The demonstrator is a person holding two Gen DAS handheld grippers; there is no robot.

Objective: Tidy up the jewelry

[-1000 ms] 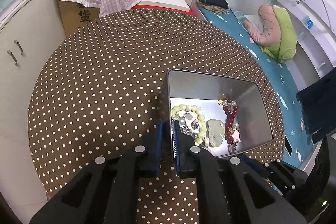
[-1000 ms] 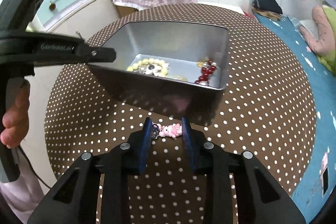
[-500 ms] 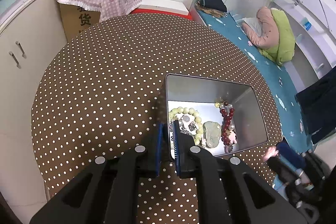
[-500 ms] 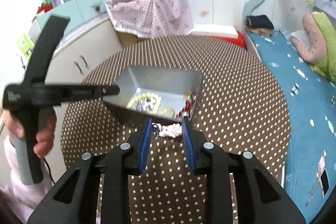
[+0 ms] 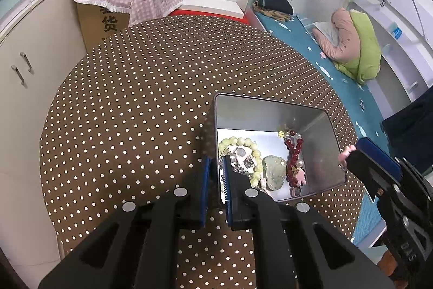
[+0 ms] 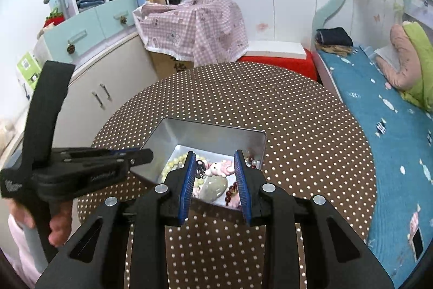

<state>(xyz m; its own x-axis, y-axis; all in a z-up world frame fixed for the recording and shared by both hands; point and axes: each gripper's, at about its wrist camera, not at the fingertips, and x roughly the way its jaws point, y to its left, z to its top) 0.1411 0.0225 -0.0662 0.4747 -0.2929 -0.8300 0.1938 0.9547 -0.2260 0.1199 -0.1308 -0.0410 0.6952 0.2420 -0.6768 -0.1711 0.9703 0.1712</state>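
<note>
Releasing the pink charm (image 6: 220,169), held in the right gripper (image 6: 215,175) above the metal tin (image 6: 208,130) whose wall is pinched by the left gripper (image 5: 216,182), is best done low.

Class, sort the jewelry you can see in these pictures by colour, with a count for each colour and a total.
Pale green: 2, the bead bracelet and the jade pendant.
Dark red: 1, the bead bracelet.
Pink: 1, the pink charm in the right gripper above the tin.
Silver tangle: too jumbled to count.
Total: 4.
</note>
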